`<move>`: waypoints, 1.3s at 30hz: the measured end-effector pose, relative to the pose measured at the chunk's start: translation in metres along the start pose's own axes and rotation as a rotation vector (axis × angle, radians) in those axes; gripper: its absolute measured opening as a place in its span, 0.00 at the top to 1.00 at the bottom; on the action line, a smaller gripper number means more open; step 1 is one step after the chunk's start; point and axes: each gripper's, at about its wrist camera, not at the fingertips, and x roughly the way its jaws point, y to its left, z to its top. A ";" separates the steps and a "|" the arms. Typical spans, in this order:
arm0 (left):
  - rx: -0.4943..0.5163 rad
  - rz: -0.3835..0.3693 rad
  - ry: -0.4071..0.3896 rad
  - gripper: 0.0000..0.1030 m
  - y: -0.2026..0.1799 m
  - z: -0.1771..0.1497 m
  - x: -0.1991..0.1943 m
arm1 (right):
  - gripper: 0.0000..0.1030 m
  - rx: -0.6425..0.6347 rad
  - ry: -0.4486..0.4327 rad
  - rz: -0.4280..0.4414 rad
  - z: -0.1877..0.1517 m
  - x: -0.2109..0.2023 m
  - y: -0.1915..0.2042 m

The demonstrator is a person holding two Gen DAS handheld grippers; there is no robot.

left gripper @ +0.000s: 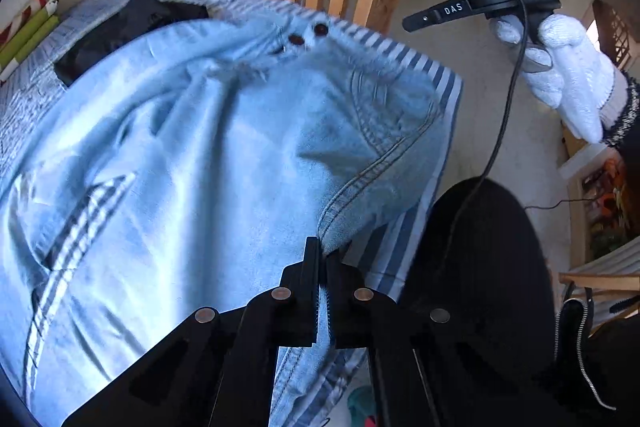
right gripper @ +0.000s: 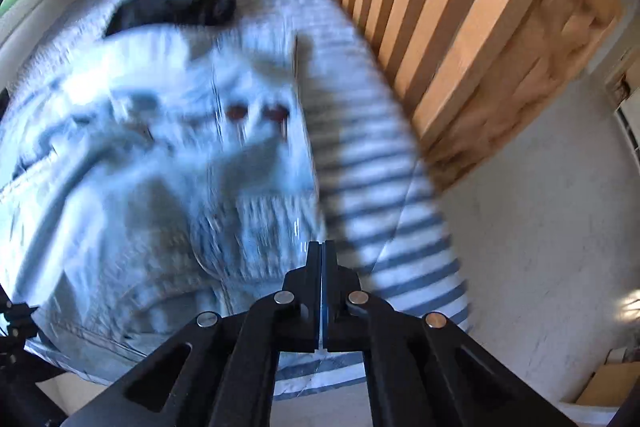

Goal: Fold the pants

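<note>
Black fingers of the left gripper (left gripper: 322,259) fill the bottom of the left wrist view, jaws closed, with a seamed edge of the pale denim pants (left gripper: 208,155) running down between the tips; it looks like a pinch on that edge, though how much cloth is caught cannot be told. Left of the jaws the pants spread crumpled over the striped bedcover (left gripper: 436,67), waistband buttons up at the far side, a dark garment (left gripper: 120,27) beyond them. Such a grip on a side seam would suit lifting one half over the other for the first fold. Right of the jaws, a gloved hand (left gripper: 568,75) carries the other tool high above the floor. In the right wrist view, blurred, the pants (right gripper: 132,155) lie to the left and ahead; the right gripper (right gripper: 322,247) has its jaws pressed flat together at the pants' near edge over the bedcover (right gripper: 384,195), and I see no cloth between them. Wooden slats (right gripper: 440,7) rise to the right.
</note>
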 end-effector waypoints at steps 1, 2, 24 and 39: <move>0.000 -0.012 -0.015 0.98 0.000 0.002 -0.008 | 1.00 -0.002 -0.030 -0.017 0.006 -0.012 0.000; 0.008 -0.017 -0.026 0.98 -0.001 0.003 -0.016 | 1.00 -0.007 -0.054 -0.025 0.011 -0.022 0.001; 0.076 -0.026 0.094 0.98 -0.023 -0.029 0.022 | 1.00 -0.094 0.161 0.097 -0.007 0.050 0.013; 0.131 -0.015 -0.003 0.98 -0.038 -0.005 -0.020 | 0.63 -0.094 0.087 0.168 0.057 -0.020 -0.025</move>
